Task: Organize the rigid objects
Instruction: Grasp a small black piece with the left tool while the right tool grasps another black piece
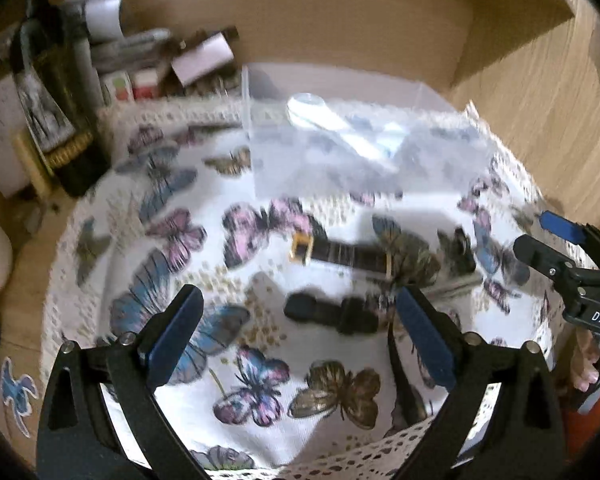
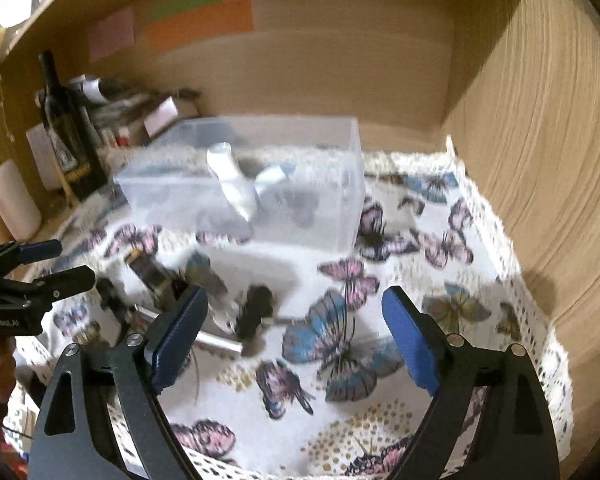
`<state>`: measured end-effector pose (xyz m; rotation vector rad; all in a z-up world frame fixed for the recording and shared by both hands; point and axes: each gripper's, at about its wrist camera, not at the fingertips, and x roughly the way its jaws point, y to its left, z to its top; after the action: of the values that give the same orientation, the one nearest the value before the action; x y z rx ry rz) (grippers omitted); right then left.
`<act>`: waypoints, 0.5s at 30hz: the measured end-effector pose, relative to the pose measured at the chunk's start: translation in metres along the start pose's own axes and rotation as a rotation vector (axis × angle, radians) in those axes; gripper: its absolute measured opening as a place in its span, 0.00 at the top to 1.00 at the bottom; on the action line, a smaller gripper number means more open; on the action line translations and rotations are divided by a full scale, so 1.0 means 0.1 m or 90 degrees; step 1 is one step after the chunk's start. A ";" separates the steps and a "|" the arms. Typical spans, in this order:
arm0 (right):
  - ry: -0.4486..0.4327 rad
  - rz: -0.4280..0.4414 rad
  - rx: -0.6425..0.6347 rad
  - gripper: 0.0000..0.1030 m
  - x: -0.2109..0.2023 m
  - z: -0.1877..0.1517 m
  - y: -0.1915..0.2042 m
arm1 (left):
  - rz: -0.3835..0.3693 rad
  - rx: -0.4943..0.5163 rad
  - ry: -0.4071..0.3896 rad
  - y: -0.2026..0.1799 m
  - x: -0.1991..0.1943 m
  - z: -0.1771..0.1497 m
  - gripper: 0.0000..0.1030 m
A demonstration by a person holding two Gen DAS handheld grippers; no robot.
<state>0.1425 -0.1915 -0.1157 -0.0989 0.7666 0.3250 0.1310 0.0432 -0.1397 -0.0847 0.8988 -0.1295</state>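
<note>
Wooden walls close in a table spread with a butterfly cloth (image 1: 148, 208); the black clip (image 1: 332, 314) lies crosswise just ahead of the left gripper (image 1: 300, 336), jaws wide open and empty; the right gripper (image 2: 296, 344), likewise open, stands farther off.

One clear plastic box (image 2: 300, 216) stands on one butterfly-print cloth (image 2: 380, 392), with two pale bottle-like items (image 2: 232, 184) inside it. Loose on the cloth lie one dark strap with a gold buckle (image 1: 332, 254), one black cylindrical piece (image 1: 324, 312), one smaller black piece (image 1: 460, 252) and one metal tube (image 2: 220, 342). One dark wine bottle (image 2: 66, 132) stands at the back. Blur hides any further count.
</note>
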 end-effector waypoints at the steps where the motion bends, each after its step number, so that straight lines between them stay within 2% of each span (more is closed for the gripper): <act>1: 0.006 0.002 -0.004 0.15 0.02 -0.02 0.00 | -0.001 0.003 0.007 0.00 0.03 -0.03 0.04; 5: 0.034 0.032 -0.036 0.15 0.09 -0.10 0.05 | 0.015 0.028 0.022 -0.05 0.15 -0.06 0.05; 7: 0.050 0.041 -0.037 0.15 0.15 -0.15 0.07 | 0.014 0.041 0.035 -0.07 0.21 -0.06 0.14; 10: 0.076 0.048 -0.026 0.17 0.24 -0.23 0.07 | -0.002 0.058 0.063 -0.10 0.30 -0.07 0.15; 14: 0.096 0.043 -0.003 0.21 0.31 -0.33 0.02 | 0.009 0.085 0.060 -0.14 0.34 -0.10 0.18; 15: 0.098 0.040 0.003 0.23 0.32 -0.34 0.01 | 0.005 0.085 0.055 -0.14 0.34 -0.10 0.22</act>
<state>0.1409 -0.1901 -0.1626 -0.0960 0.9235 0.3789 0.1431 0.0240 -0.1703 0.0496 0.9744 -0.1865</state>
